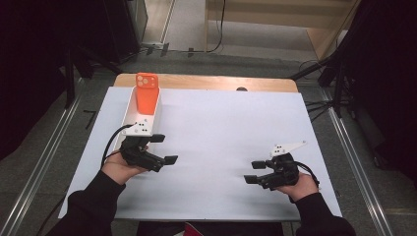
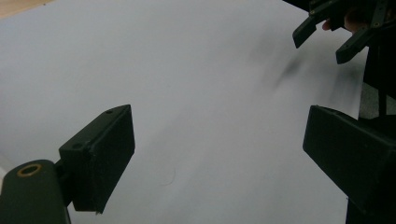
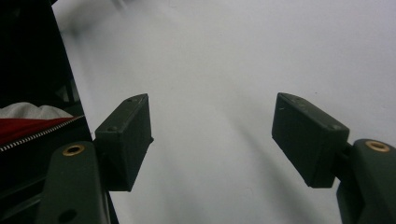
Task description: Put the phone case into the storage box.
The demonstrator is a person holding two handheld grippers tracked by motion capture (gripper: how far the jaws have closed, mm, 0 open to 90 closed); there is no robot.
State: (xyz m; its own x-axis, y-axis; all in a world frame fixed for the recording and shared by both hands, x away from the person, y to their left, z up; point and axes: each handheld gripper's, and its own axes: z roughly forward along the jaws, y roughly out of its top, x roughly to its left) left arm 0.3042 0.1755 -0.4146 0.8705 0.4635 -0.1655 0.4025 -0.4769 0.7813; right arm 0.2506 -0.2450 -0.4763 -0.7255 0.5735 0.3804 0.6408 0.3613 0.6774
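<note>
Left gripper [image 1: 164, 149]: we hold it over the white sheet [image 1: 226, 123], jaws apart, nothing between.
Right gripper [image 1: 254, 172]: jaws apart, nothing between.
Orange phone case [image 1: 146, 92]: in the white tray [image 1: 129, 110], just beyond our left gripper.

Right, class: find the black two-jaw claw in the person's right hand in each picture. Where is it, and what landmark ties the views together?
High view: the black two-jaw right claw sits lower right, jaws pointing left.
Left gripper view: the claw, top right corner, farther off.
Right gripper view: the claw rises from the bottom, open and empty.
Shared landmark: the white sheet on the table, under the claw in all three.
</note>
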